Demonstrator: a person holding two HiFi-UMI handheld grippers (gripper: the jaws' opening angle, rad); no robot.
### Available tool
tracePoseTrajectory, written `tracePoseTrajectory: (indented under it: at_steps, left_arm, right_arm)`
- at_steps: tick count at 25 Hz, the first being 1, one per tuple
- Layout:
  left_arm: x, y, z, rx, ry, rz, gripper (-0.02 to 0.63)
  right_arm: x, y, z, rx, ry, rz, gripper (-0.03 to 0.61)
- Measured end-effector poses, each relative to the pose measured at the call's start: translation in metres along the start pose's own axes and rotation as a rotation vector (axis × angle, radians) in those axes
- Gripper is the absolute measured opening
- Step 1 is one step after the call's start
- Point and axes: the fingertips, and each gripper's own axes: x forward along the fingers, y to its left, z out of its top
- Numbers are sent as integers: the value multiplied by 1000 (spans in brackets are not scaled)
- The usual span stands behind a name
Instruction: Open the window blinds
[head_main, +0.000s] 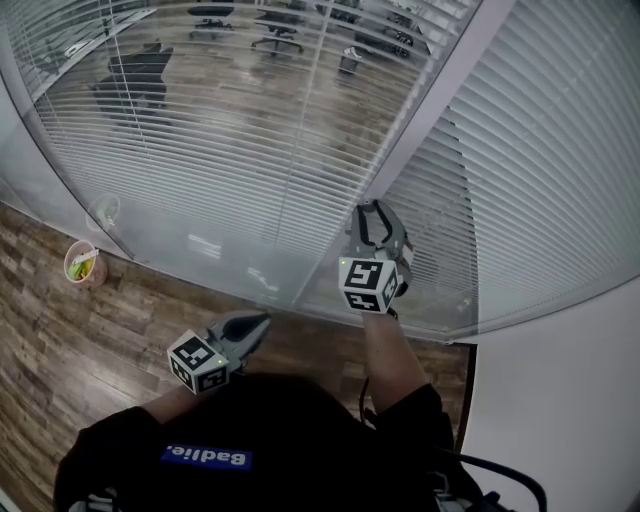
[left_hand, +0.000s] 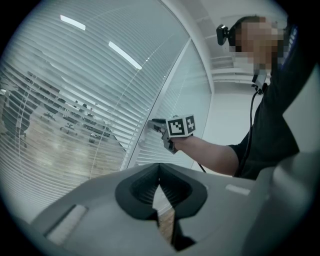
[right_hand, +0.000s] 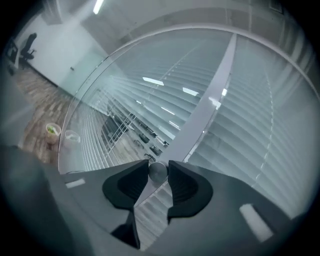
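While left hand-held gripper (left_hand: 160, 181) hangs shut, empty, right hand-held gripper (head_main: 373, 210) clamps round knob (right_hand: 158, 171) jutting from frame post (right_hand: 205, 117) between window blinds (head_main: 230, 130); slats run level, left panel's tilted see-through.

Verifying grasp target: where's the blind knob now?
Right gripper view, centre: the knob is pinched between the right tool's jaws, on the post between the two blinds.
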Motion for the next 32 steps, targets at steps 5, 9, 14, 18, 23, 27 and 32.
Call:
tracePoseTrajectory:
  at_steps: [5, 9, 14, 18, 23, 27, 32]
  left_arm:
    - [0, 0, -1, -1, 2, -4, 0]
    - [2, -1, -1, 3, 3, -13, 0]
    - [4, -3, -1, 0, 5, -20, 0]
    - [4, -4, -1, 2, 2, -24, 0]
    - [5, -3, -3, -1, 2, -21, 0]
    - [6, -4, -4, -2, 2, -23, 0]
    - [7, -6, -1, 7, 2, -31, 0]
  right_arm:
    - [1, 7, -1, -289, 32, -4, 124]
    - [1, 11, -3, -448, 49, 11, 124]
    - [1, 13, -4, -587, 56, 33, 124]
    - [0, 15, -4, -635, 68, 36, 124]
    - [1, 17, -7, -717, 77, 43, 124]
    - [1, 18, -7, -753, 84, 49, 124]
    - [1, 17, -6, -808, 82, 54, 124]
